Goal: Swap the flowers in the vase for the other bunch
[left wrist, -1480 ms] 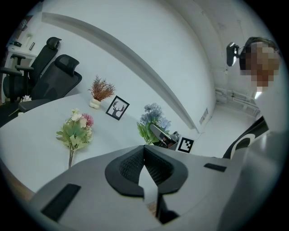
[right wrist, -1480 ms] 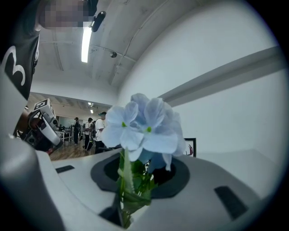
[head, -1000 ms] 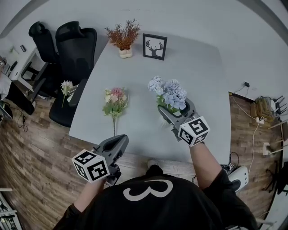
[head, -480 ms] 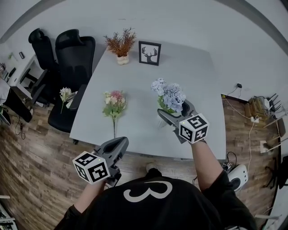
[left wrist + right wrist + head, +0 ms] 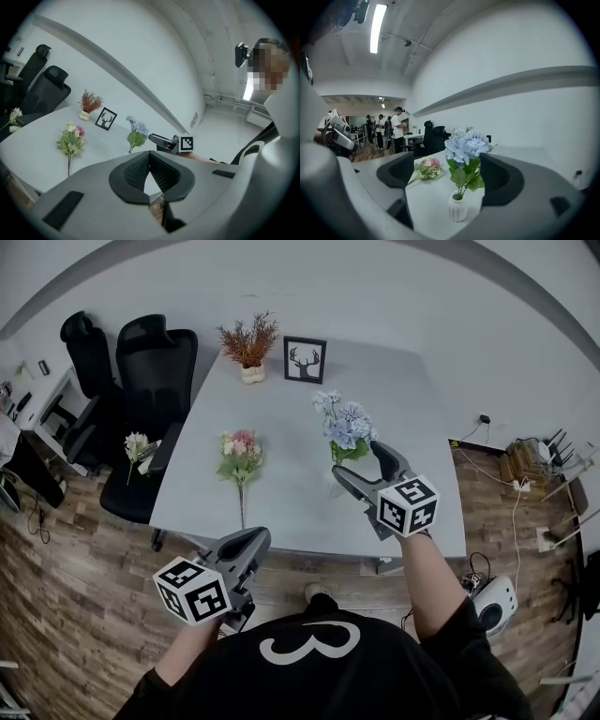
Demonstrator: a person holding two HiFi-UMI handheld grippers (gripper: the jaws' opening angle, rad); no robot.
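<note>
Blue flowers (image 5: 466, 145) stand upright in white vase (image 5: 458, 206), right of centre on table (image 5: 300, 399). Pink bunch (image 5: 240, 454) lies flat at vase's 9 o'clock, well apart. Right gripper (image 5: 358, 461) at vase's 5 o'clock: jaws have just been opening, now wide; vase between them, untouched. Left gripper (image 5: 251, 542) closed, empty, off table edge at 7 o'clock.

Your head camera looks steeply down on the pale grey counter (image 5: 291, 418); the two you carry look seemingly level across it, sharing the blue flower bunch (image 5: 466, 143).
</note>
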